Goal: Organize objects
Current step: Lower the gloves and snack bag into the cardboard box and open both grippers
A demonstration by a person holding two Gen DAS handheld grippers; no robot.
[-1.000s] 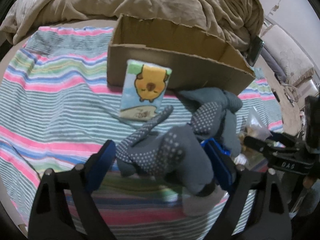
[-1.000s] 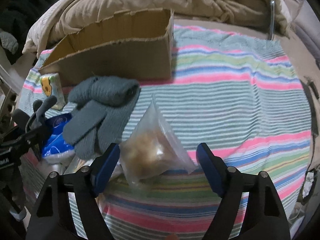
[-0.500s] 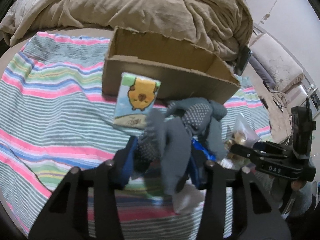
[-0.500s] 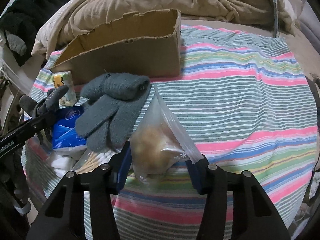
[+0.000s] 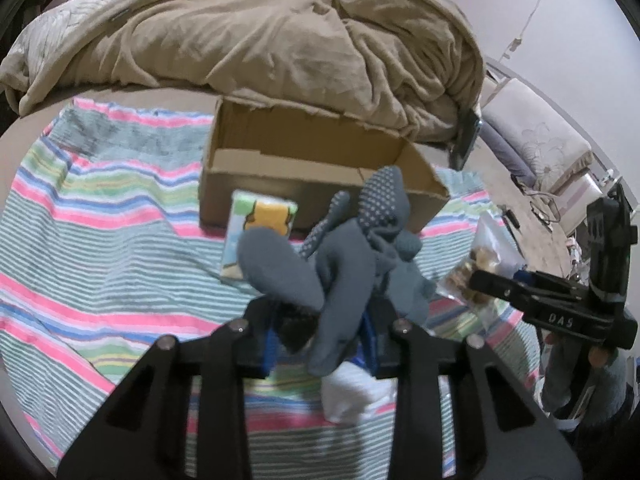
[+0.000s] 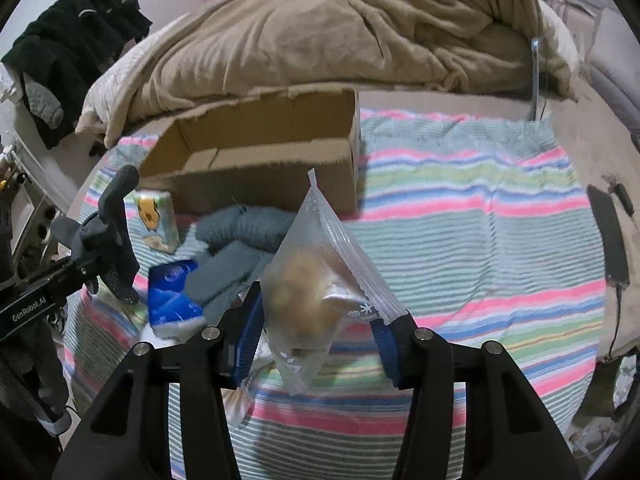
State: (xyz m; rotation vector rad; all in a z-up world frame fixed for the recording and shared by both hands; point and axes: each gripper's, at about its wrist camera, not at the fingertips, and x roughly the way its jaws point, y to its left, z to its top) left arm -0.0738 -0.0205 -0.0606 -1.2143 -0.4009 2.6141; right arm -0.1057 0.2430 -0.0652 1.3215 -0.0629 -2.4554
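My left gripper [image 5: 322, 342] is shut on a grey dotted glove [image 5: 344, 264] and holds it up above the striped blanket; it also shows in the right wrist view [image 6: 108, 248]. My right gripper [image 6: 316, 338] is shut on a clear zip bag of brown snacks [image 6: 316, 280], lifted off the blanket; the bag also shows in the left wrist view [image 5: 486, 256]. An open cardboard box [image 5: 312, 168] stands beyond both, also in the right wrist view [image 6: 260, 160]. A second grey glove [image 6: 236, 248] lies in front of the box.
A tissue pack with a yellow cartoon animal [image 5: 260, 236] lies by the box front. A blue-and-white pack [image 6: 172, 300] lies beside the second glove. A rumpled beige duvet [image 5: 260, 48] is piled behind the box. A dark phone [image 6: 608, 236] lies at the blanket's right edge.
Both grippers closed, the left on the dotted glove and the right on the snack bag, and both lifted their loads off the blanket.
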